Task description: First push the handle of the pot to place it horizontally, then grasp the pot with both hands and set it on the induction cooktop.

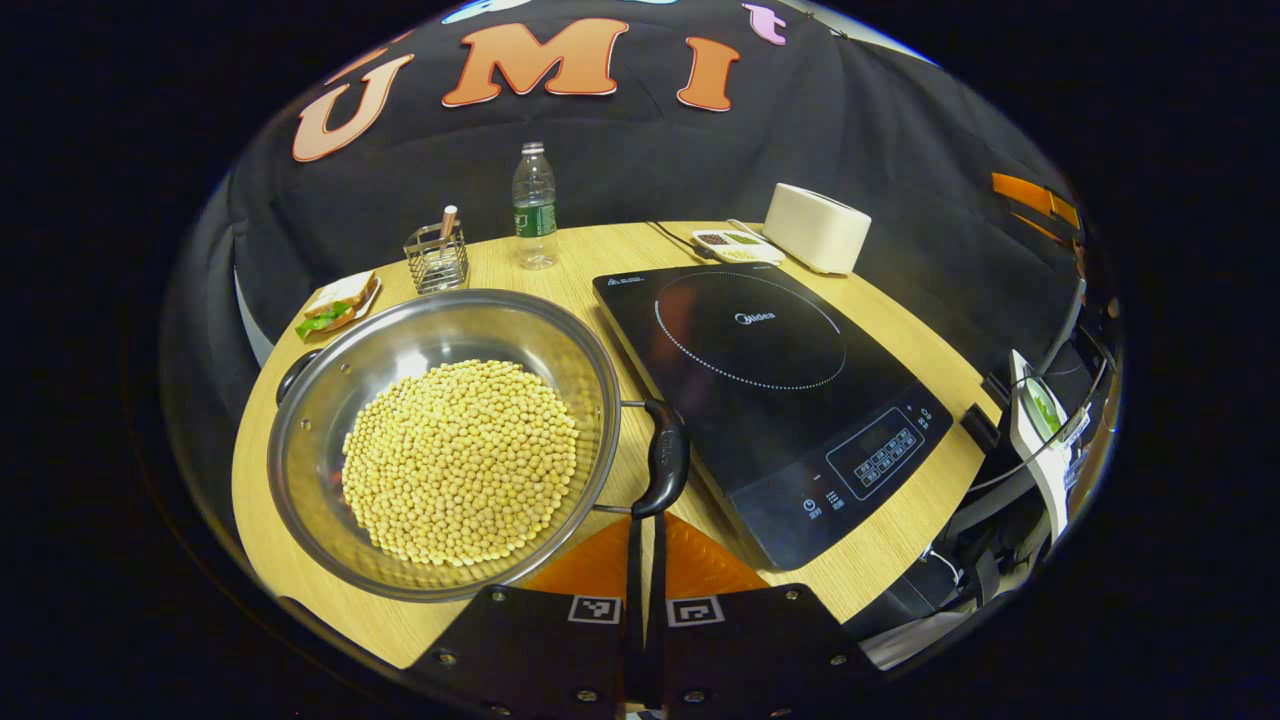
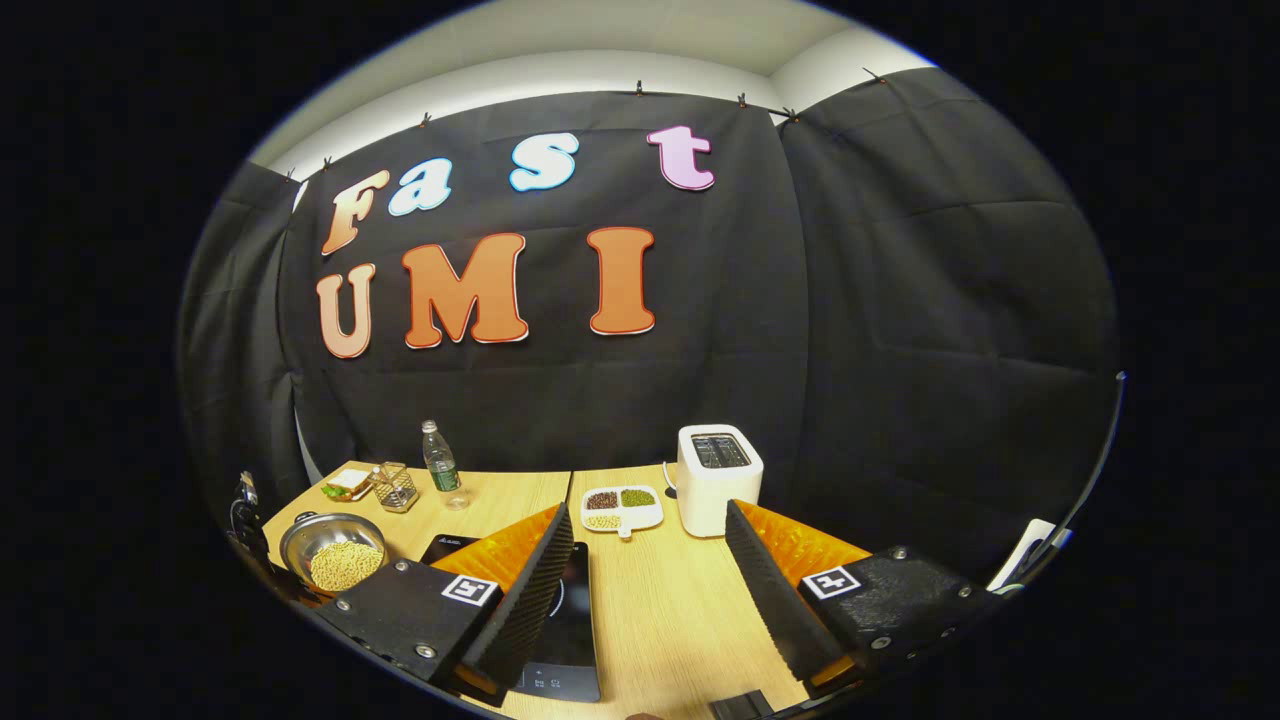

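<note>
A steel pot full of yellow beans stands on the wooden table, left of the black induction cooktop. Its black side handle lies between the pot and the cooktop, and a second handle sits on the far left rim. My left gripper is shut, its tips right at the near end of that side handle. In the right gripper view the pot is far to the left and the cooktop lies under my left finger. My right gripper is open over bare table, with nothing between its fingers.
At the back of the table stand a water bottle, a wire holder, a sandwich plate, a divided dish of beans and a white toaster. Cables and gear hang off the right table edge.
</note>
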A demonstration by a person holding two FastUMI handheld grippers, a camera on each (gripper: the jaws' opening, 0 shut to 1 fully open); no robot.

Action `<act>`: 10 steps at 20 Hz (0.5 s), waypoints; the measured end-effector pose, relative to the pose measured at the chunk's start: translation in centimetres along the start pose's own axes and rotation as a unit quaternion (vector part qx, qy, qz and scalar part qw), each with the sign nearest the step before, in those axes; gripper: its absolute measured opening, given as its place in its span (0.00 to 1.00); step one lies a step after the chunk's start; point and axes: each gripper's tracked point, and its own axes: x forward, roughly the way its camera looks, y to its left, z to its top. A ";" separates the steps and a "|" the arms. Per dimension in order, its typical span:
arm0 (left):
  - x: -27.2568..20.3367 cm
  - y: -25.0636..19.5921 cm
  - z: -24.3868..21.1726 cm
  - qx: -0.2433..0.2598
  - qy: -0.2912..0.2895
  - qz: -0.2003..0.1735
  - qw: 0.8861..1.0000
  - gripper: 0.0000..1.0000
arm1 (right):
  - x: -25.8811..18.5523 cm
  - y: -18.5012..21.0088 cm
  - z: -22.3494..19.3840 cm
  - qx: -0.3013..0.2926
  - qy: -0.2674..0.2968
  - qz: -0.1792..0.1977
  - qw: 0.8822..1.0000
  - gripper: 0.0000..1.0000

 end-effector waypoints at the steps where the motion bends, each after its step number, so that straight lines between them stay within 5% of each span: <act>1: 0.3 0.0 0.3 0.000 0.001 -0.002 1.000 0.02 | 0.2 -0.1 -0.1 0.001 0.002 -0.001 1.000 0.95; 10: 2.7 -0.2 2.3 0.012 0.006 -0.002 1.000 0.02 | 1.5 -1.6 -1.1 0.006 0.015 -0.016 1.000 0.95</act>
